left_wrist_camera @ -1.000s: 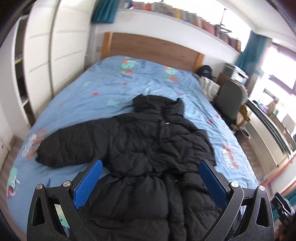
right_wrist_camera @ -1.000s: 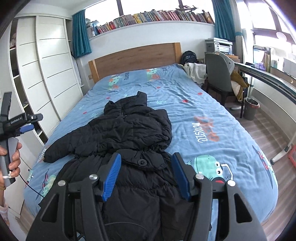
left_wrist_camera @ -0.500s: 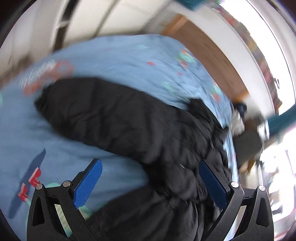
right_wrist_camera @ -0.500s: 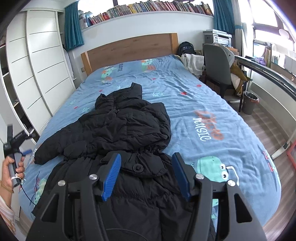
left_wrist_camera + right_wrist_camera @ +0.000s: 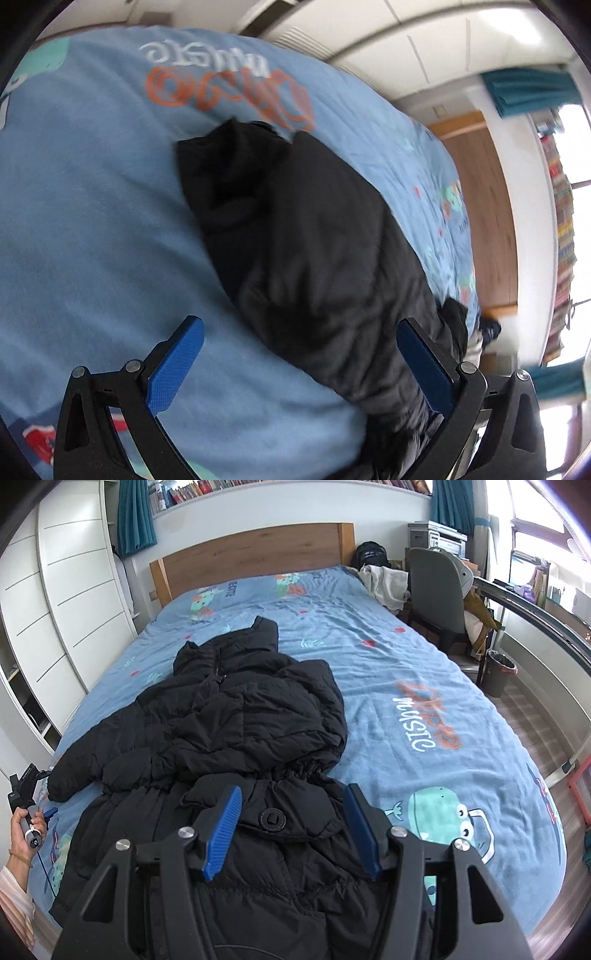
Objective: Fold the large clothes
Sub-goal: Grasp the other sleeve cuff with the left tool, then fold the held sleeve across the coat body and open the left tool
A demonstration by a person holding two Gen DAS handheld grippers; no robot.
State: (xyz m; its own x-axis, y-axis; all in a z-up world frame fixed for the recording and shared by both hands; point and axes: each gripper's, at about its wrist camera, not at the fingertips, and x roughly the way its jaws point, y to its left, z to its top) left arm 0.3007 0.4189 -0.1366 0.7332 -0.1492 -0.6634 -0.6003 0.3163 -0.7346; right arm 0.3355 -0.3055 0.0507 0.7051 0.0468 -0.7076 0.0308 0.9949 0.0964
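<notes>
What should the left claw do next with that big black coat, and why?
Probably ease the left claw toward the end of the sleeve and close on its cuff. That sleeve lies stretched out sideways on the blue bedsheet, the other sleeve already looks folded over the coat, and both claws are open.

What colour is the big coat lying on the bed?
Black. The coat shows best in the right wrist view, spread on the blue bedsheet.

Black puffer coat lies flat, front up, one sleeve stretched out, collar toward headboard
</notes>
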